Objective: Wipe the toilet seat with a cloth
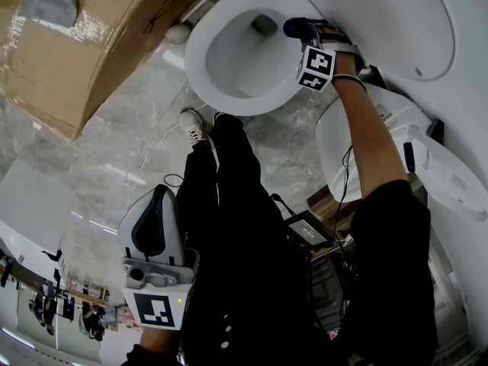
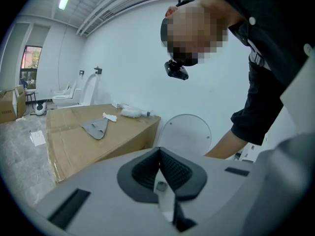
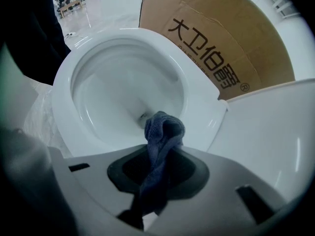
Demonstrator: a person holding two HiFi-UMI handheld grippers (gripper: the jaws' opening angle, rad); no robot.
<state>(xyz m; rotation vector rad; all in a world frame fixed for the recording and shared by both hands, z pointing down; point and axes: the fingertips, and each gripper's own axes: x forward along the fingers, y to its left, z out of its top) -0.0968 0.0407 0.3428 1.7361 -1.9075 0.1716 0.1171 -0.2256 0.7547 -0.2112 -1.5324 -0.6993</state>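
Above toilet seat [image 3: 64, 82], I have right gripper [image 3: 158, 167] clamped on cloth [image 3: 162, 127]: soft, limp, light, best held mid-bunch. Left gripper [image 2: 160, 168] closed, empty

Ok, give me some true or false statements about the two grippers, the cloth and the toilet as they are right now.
1. The right gripper is shut on a dark blue cloth. True.
2. The left gripper grips a cloth as well. False: it is shut with nothing in it.
3. The toilet lid is closed. False: it stands raised, leaving the bowl open.
4. A cardboard box stands beside the toilet. True.
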